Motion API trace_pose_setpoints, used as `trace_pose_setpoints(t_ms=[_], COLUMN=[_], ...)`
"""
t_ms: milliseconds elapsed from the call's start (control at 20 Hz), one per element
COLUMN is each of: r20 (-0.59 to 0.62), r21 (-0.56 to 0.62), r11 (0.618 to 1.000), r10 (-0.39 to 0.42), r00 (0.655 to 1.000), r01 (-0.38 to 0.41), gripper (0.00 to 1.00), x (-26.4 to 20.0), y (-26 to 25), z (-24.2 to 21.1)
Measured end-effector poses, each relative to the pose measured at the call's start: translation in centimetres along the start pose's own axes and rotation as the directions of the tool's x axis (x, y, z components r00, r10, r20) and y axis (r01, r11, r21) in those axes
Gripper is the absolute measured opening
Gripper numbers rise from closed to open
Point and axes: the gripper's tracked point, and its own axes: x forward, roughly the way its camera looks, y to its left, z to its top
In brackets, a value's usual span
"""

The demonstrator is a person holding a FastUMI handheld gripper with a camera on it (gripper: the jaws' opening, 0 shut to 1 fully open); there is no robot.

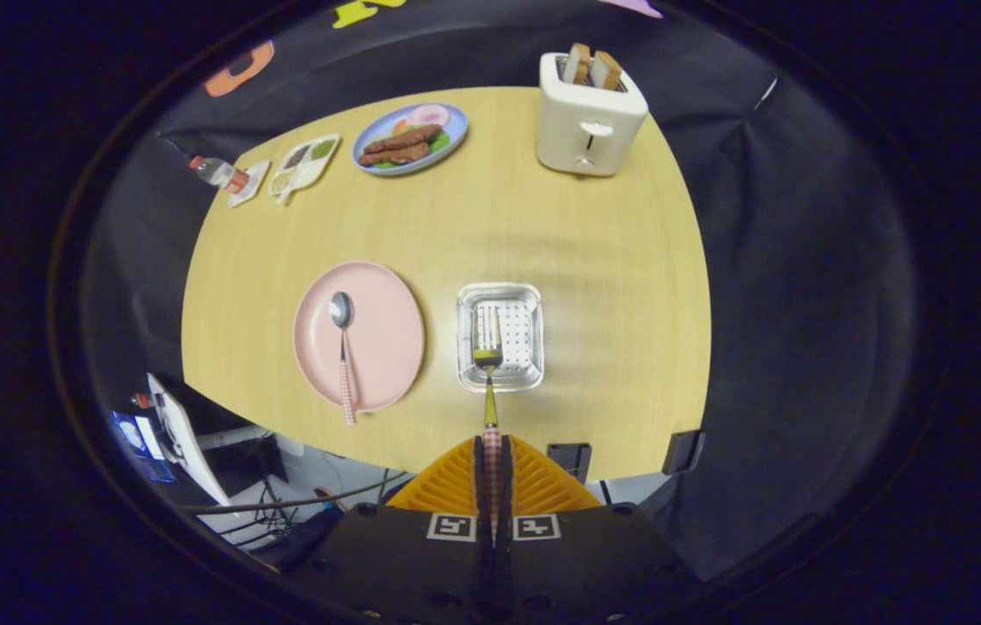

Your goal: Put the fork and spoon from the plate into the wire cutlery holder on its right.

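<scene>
View from above the bench (595, 260), looking forward along the tool (491, 451). The tool's two orange fingers (447, 486) are clenched on the checked handle of the fork (488, 365), which stands out straight ahead toward 12 o'clock. The fork's head and tines appear over the wire cutlery holder (499, 337), a square, perforated metal basket seen from above; whether the tines touch its floor cannot be told.

At 9 o'clock from the holder, just beside it, lies the pink plate (386, 347). The spoon (343, 347) rests on the plate's left half, bowl toward 12 o'clock, its checked handle running toward 6 o'clock and passing over the near rim onto the bench.

Far side of the bench: at 12 to 1 o'clock from the holder, well apart from it, stands a white toaster (586, 121) with two slices of bread (592, 68) upright in its slots. At 11 o'clock lies a blue plate (456, 130) carrying sausages and greens. To 9 o'clock of that plate sits a white divided tray (306, 161) with small portions, then a small white dish (252, 184) and a clear bottle (217, 172) lying on its side at the bench's edge.
</scene>
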Motion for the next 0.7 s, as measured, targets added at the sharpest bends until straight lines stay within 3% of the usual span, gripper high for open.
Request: trace_pose_setpoints(t_ms=[350,700], r20=[-0.181,-0.216], r21=[0.048,0.081], r11=[0.999,0.997], r10=[0.030,0.029], r00=[0.983,0.976], r01=[-0.021,-0.011], gripper=[0.01,0.01], x=[3.2,4.8], y=[0.0,-0.1], z=[2.1,3.9])
